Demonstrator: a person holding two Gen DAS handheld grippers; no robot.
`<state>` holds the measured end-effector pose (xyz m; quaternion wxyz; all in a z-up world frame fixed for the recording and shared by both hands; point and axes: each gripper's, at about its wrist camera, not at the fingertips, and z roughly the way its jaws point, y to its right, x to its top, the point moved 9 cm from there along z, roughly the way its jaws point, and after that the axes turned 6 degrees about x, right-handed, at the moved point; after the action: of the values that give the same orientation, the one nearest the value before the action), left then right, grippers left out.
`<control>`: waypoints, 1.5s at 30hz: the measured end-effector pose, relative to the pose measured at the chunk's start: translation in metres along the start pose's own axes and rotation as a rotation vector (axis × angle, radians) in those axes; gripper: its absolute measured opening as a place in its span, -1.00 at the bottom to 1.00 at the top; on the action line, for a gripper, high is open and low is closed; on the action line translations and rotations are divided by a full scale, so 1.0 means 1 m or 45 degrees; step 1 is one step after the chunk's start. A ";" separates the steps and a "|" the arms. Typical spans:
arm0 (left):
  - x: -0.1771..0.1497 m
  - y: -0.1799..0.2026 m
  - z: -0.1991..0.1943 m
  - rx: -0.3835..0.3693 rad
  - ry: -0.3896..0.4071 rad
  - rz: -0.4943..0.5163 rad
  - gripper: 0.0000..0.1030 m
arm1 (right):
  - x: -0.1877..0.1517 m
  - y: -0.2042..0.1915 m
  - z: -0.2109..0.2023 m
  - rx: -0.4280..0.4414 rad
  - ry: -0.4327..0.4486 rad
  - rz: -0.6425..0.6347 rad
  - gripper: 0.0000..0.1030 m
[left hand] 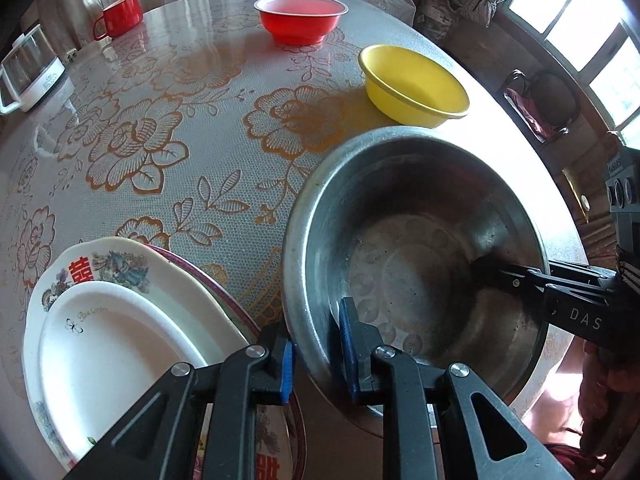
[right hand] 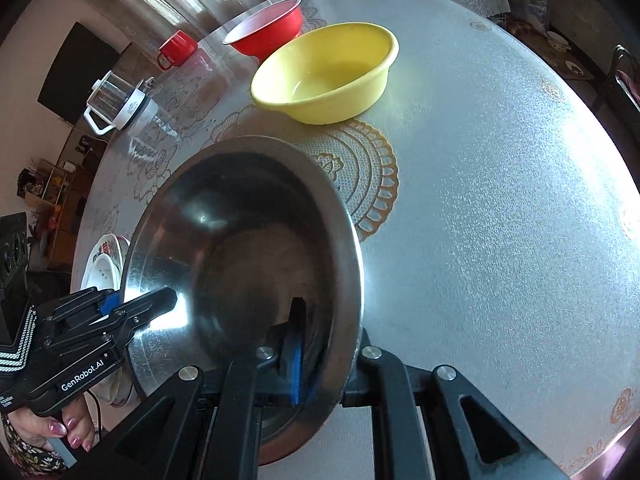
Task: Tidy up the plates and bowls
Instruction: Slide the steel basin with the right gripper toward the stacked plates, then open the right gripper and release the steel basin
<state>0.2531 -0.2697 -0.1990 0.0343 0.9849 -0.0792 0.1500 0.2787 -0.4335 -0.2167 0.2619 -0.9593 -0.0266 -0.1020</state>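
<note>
A large steel bowl point(left hand: 416, 264) sits near the table's front edge; it also shows in the right wrist view point(right hand: 240, 240). My left gripper point(left hand: 316, 344) straddles its near-left rim, one finger inside and one outside, shut on the rim. My right gripper point(right hand: 324, 352) is shut on the opposite rim and shows in the left wrist view point(left hand: 520, 276). A yellow bowl point(left hand: 412, 84) and a red bowl point(left hand: 300, 16) stand further back. A stack of plates point(left hand: 116, 332) lies left of the steel bowl.
A red mug point(left hand: 120, 16) and a glass kettle point(left hand: 30, 72) stand at the far left of the table point(left hand: 160, 140). The table edge runs close on the right, with chairs point(left hand: 540, 104) beyond.
</note>
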 end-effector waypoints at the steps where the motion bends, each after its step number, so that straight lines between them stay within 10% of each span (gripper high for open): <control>1: 0.000 0.001 -0.002 -0.007 -0.002 -0.005 -0.61 | -0.001 -0.001 0.001 0.010 -0.010 0.001 -0.77; 27: -0.003 0.006 -0.012 0.067 0.014 0.025 -0.58 | -0.009 0.011 -0.013 0.023 -0.046 -0.012 -0.67; 35: 0.006 0.007 -0.024 0.092 0.063 0.069 -0.06 | -0.005 0.007 -0.025 0.021 -0.038 -0.027 -0.48; 45: 0.016 -0.003 -0.044 0.140 0.105 0.078 0.11 | 0.006 0.004 -0.053 0.018 0.020 -0.081 -0.35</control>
<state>0.2561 -0.2655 -0.1528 -0.0210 0.9754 -0.0996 0.1956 0.2752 -0.4634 -0.1729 0.2655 -0.9553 -0.0558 -0.1176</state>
